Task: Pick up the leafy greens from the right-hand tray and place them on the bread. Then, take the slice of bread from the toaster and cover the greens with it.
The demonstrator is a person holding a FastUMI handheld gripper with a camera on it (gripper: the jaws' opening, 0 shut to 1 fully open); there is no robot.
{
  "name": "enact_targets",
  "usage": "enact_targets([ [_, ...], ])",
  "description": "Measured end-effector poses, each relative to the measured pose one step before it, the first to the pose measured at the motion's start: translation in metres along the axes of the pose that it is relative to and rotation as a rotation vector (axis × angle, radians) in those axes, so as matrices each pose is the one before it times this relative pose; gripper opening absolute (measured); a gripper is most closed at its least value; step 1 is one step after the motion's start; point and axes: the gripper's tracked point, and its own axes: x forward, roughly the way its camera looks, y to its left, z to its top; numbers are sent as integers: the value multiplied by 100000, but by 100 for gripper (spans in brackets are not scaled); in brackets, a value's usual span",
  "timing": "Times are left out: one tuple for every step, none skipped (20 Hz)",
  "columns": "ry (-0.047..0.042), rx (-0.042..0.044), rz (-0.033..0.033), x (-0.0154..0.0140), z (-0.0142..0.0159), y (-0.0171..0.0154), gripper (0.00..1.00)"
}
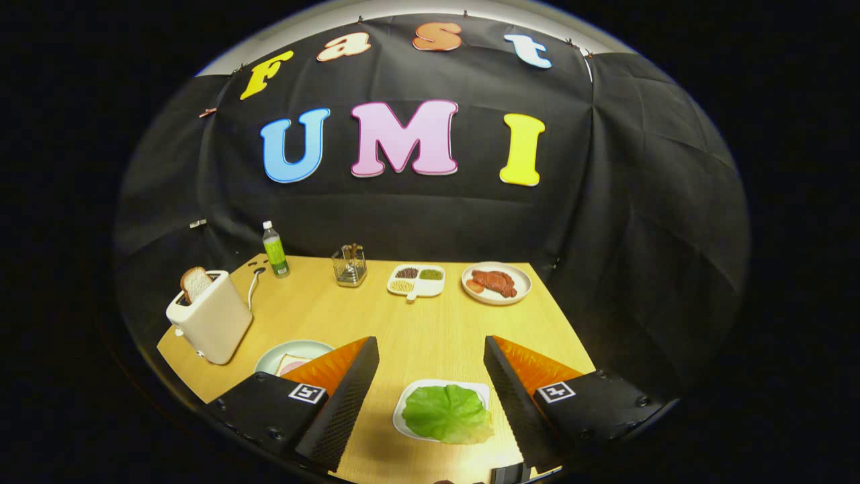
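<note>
A green lettuce leaf [447,413] lies on a small white tray [406,403] on the wooden table. My gripper [430,359] hangs above the table and stands open, its two black fingers [349,390] on either side of the tray, with nothing held. A pale green plate [295,351] with a slice of bread [290,364] sits just left of the left finger, partly hidden by it. Further left stands a white toaster [211,319] with a second slice of bread [195,282] sticking out of its slot.
Along the table's far edge stand a green-labelled bottle [275,251], a clear glass holder [349,265], a divided white dish of grains [416,279] and a white plate with meat [496,283]. The toaster's white cord [254,282] runs toward the bottle.
</note>
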Motion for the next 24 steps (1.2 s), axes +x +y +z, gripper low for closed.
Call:
enact_targets([
  [3009,233,477,524,-1183,-398,98],
  [2826,70,494,513,-1028,-423,98],
  [3166,-213,815,629,-1163,-230,98],
  [3966,-420,676,711,-1251,-289,98],
  [3943,-200,1065,681,-1275,-122,98],
  [3116,79,1695,496,-888,106,98],
  [2595,-70,1081,570,-861,-107,98],
  [2176,-531,578,474,-749,-159,98],
  [2077,-1057,-73,620,-864,-324,98],
  [1831,-1324,-176,632,-714,-373,98],
  [1989,-1121,236,675,-771,-113,98],
  [2031,-899,787,674,-692,-39,98],
  [2042,-821,789,543,-645,-111,98],
  [1505,-1054,673,536,-726,-237,98],
  [1846,-1243,388,523,-600,-134,98],
  [1286,-1151,635,523,-552,-60,98],
  [591,-1339,785,415,-354,125,98],
  [795,-1502,518,401,-395,96,98],
  [955,-1092,603,333,-431,37,98],
  [1025,-313,642,399,-335,95,98],
  [564,182,992,300,-174,227,98],
  [616,126,649,267,-113,116,94],
  [749,-50,733,190,-234,140,92],
  [783,-200,705,85,-189,179,86],
])
